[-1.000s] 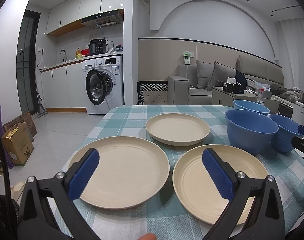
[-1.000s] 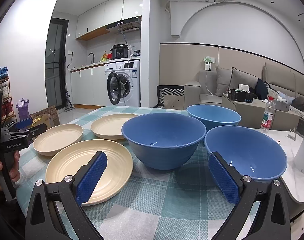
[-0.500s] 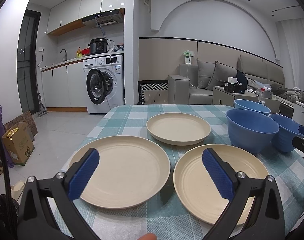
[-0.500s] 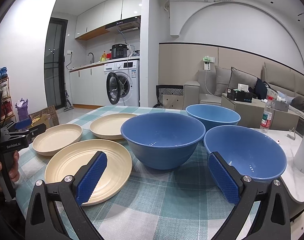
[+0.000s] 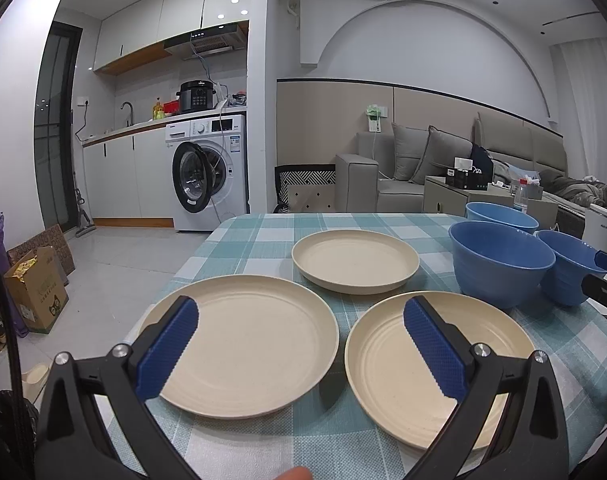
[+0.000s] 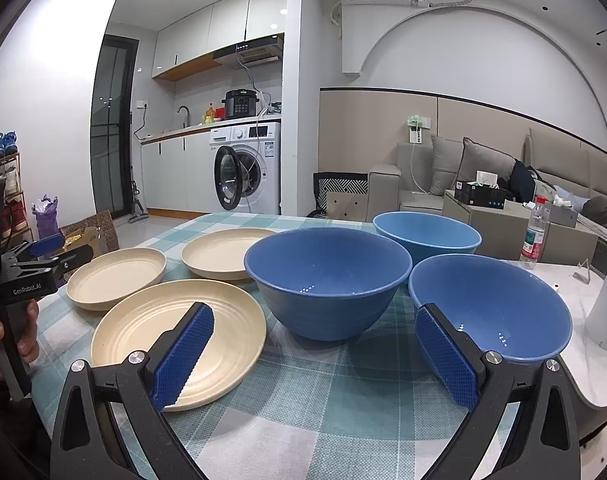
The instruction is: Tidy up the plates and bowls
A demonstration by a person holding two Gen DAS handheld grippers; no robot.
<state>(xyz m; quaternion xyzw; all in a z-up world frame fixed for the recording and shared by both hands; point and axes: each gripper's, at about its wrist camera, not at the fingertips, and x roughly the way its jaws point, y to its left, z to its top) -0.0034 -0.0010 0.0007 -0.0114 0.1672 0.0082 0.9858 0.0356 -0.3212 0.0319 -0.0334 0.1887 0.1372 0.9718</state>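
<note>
**Cream plates and blue bowls spread ahead of both my grippers**

Cream dominates what lies before my left gripper (image 5: 301, 346), whose blue pads stand wide apart and hold nothing. Just under its left finger lies 1 smooth plate (image 5: 247, 344); just under its right finger lies a ridged plate (image 5: 435, 364), the 2 rims near each other but not touching. Farther ahead, between the fingers, sits a third plate (image 5: 355, 260). All 3 lie flat on the teal checked tablecloth (image 5: 263, 236).

Ahead and to the right of that gripper stand 3 blue bowls, all upright: the nearest bowl (image 5: 499, 264), a far bowl (image 5: 501, 216) behind it, and a right bowl (image 5: 563, 268) just beside it.

My right gripper (image 6: 315, 354) is also spread wide and empty. The ridged plate sits under its left finger, the right bowl just behind its right finger, and the nearest bowl ahead between them. Far to its left, my left hand (image 6: 7, 336) grips the other tool's handle. Right of the bowls, a water bottle (image 6: 534, 232) stands on a white marble surface (image 6: 579, 300).
</note>
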